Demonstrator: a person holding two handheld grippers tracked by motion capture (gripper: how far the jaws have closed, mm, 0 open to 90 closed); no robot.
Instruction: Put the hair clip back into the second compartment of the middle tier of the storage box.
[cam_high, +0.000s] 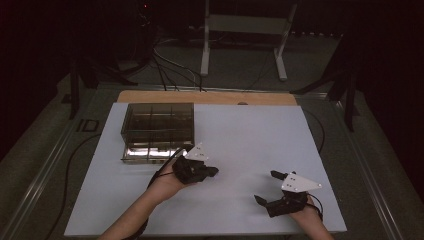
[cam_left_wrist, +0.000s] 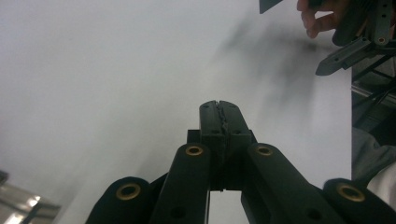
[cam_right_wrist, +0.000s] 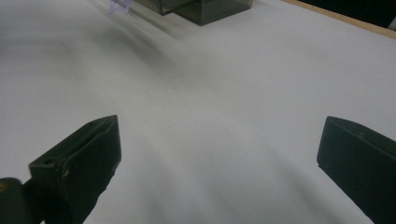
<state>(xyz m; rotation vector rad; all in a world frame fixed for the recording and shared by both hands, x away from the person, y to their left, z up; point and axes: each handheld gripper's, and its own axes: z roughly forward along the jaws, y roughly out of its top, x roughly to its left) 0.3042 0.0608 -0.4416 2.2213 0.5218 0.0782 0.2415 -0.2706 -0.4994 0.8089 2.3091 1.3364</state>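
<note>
In the high view my left gripper (cam_high: 214, 171) hovers over the white table sheet (cam_high: 240, 135), just in front of the dark clear compartment box (cam_high: 158, 131), pointing right. Its own view has the two black jaws pressed together, shut with nothing between them (cam_left_wrist: 218, 108). My right gripper (cam_high: 267, 186) rests near the front right of the sheet, jaws spread wide and pointing left. In the right gripper view the fingertips (cam_right_wrist: 88, 154) stand far apart over bare sheet (cam_right_wrist: 219, 116), and a corner of the box (cam_right_wrist: 205, 9) lies at the top.
The compartment box stands at the back left of the sheet, divided into several cells. A wooden strip (cam_high: 207, 97) runs along the far edge. Cables (cam_high: 170, 65) and a white stand (cam_high: 245, 30) lie on the floor beyond. The right gripper (cam_left_wrist: 359, 42) appears at the left gripper view's upper right.
</note>
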